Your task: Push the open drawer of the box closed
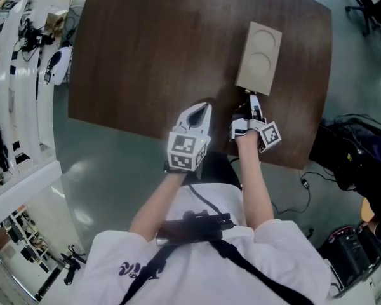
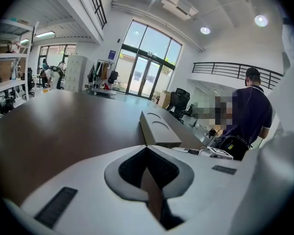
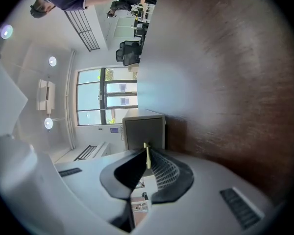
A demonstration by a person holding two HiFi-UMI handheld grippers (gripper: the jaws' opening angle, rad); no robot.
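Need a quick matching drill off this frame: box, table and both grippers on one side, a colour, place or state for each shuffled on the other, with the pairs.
Things:
1. box
2. left gripper
3. right gripper
4. table

Descriptions:
A. dark brown, wood-grained
B. tan, with two round recesses in its top
C. jaws together, rolled onto its side, pointing at the box's near end
D. jaws together, upright, by the table's near edge, apart from the box

Pairs: 1-B, 2-D, 3-C, 4-A
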